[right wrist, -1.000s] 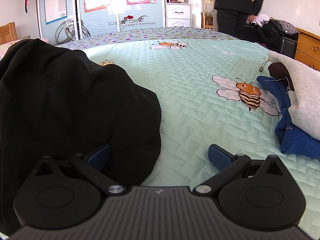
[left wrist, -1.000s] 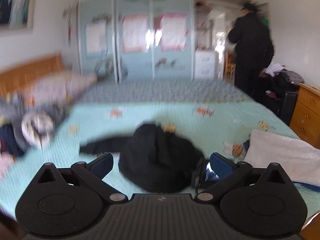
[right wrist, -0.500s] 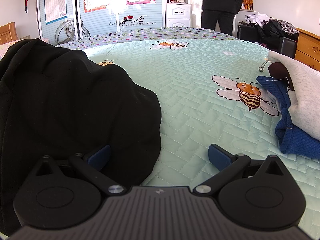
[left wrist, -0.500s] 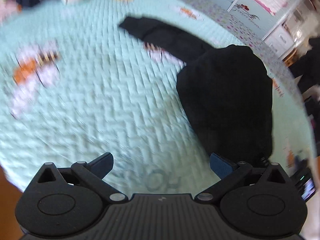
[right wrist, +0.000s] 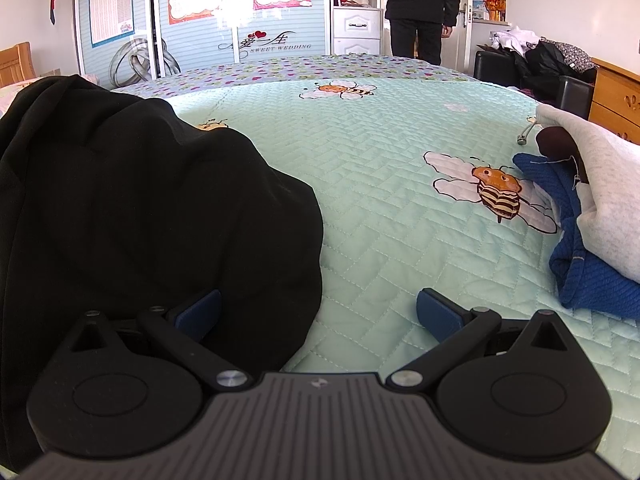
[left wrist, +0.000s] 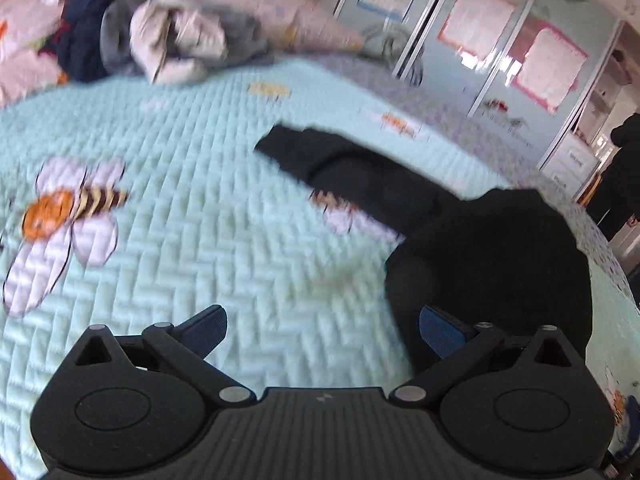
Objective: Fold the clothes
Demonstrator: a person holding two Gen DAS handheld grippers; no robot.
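Observation:
A black garment point(left wrist: 492, 256) lies bunched on the mint quilted bed cover point(left wrist: 200, 240), with one sleeve point(left wrist: 344, 168) stretched out to the far left. My left gripper point(left wrist: 322, 330) is open and empty, above the quilt at the garment's near left edge; its right finger is over the black cloth. In the right wrist view the same garment point(right wrist: 132, 208) fills the left side. My right gripper point(right wrist: 318, 312) is open and empty, low over the bed, its left finger against the garment's edge.
A pile of grey, white and dark clothes point(left wrist: 160, 40) lies at the head of the bed. A blue garment point(right wrist: 580, 248) and a light grey one point(right wrist: 600, 176) lie at the right. A person in black point(right wrist: 420, 4) stands by the wardrobe. A wooden dresser point(right wrist: 616, 96) stands at the right.
My left gripper has swung down and to the left over the bed, then tilted up a little; the clothes pile has come into view. My right gripper has not moved. The person has walked left.

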